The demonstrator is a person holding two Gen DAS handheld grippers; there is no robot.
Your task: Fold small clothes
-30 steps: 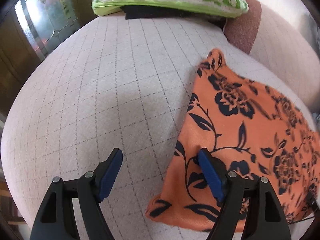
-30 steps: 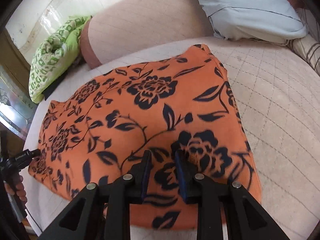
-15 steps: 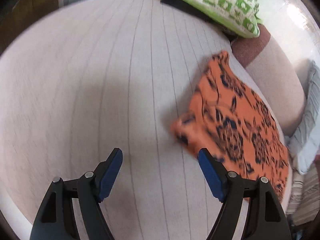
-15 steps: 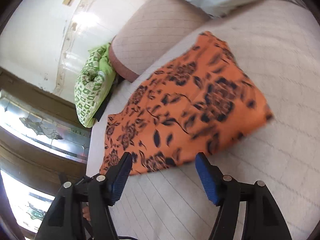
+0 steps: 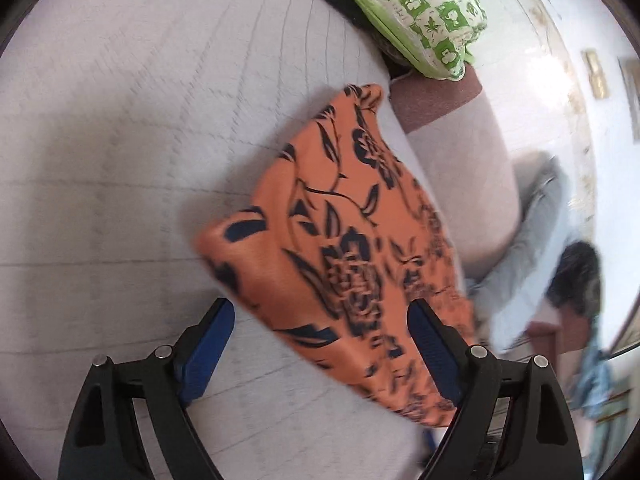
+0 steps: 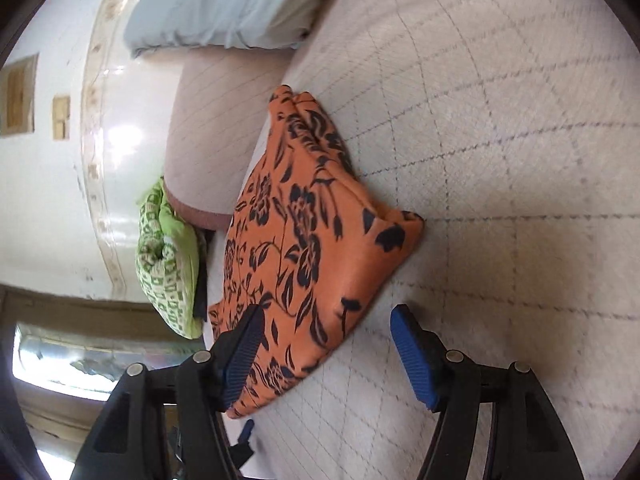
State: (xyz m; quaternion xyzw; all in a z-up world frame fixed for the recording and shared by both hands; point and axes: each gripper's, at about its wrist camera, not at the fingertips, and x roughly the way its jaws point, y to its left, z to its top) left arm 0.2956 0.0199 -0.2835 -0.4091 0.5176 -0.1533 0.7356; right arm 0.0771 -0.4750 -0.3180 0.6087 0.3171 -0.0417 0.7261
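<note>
On the quilted bed lies an unlabelled folded orange floral garment, both hand-held grippers spread wide, empty.

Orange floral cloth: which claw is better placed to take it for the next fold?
Likely left. The orange floral cloth lies between the open left claw; the open right claw frames only its edge.

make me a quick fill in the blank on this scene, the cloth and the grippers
1. The folded cloth is orange with a dark ____ print.
2. Both the left hand-held gripper and the right hand-held gripper are ____.
3. Neither one holds the ____.
4. The green patterned cushion lies ____ the cloth, not on it.

Missing words: floral; open; cloth; beyond
</note>
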